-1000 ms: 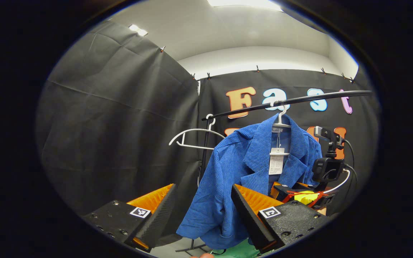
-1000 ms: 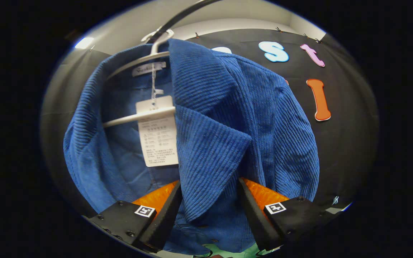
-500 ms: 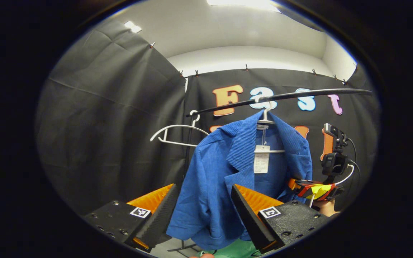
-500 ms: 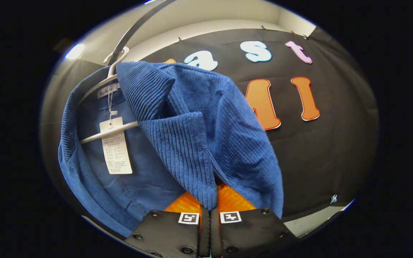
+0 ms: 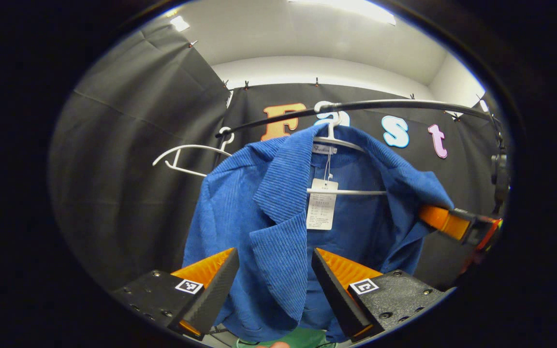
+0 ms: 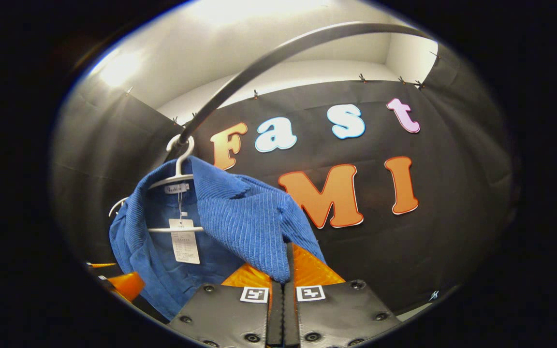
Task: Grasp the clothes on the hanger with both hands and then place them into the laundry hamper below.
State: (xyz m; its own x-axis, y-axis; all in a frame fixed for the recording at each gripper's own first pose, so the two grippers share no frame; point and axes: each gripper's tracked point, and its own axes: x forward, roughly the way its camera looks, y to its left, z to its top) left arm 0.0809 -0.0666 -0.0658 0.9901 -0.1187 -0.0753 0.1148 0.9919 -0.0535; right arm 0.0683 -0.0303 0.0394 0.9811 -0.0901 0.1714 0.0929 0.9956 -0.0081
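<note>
Right gripper (image 6: pixel 283 278) pinching blue jacket (image 5: pixel 278 212), left gripper (image 5: pixel 273 280) spread around lapel

My view: black rail (image 5: pixel 404 103) carries two white hangers: bare hanger (image 5: pixel 182 153) near its end, other hanger (image 5: pixel 339 142) bearing blue jacket (image 5: pixel 269 217).

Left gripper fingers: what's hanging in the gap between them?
In the left gripper view, the blue jacket's lapel hangs between the open left gripper's fingers, apparently not pinched.
</note>
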